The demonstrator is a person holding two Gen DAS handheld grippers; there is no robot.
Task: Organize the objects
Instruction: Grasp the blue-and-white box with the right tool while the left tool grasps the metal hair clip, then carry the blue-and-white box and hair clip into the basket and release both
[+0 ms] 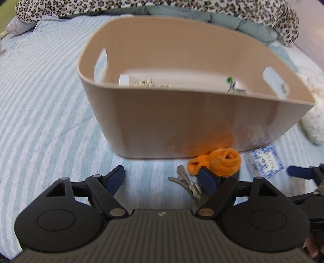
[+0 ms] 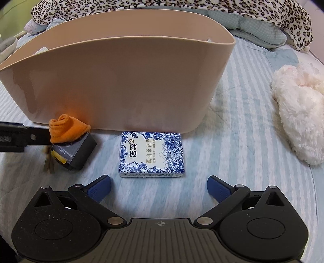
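A beige plastic bin (image 1: 182, 121) stands on the striped bedspread, with a few small items on its floor; it also fills the right wrist view (image 2: 113, 85). In front of it lie an orange rolled cloth (image 1: 220, 160), metal hair clips (image 1: 186, 182) and a blue-and-white tissue pack (image 2: 151, 154). The orange cloth (image 2: 66, 129) rests on a black box (image 2: 79, 151). My left gripper (image 1: 162, 178) is open and empty, its right finger just before the cloth. My right gripper (image 2: 159, 188) is open and empty, just short of the tissue pack (image 1: 263, 161).
A white fluffy plush item (image 2: 299, 113) lies right of the bin. A leopard-print blanket (image 2: 182, 8) and a teal quilted cushion (image 1: 232, 22) run along the back. The striped bedspread (image 1: 40, 101) stretches to the left.
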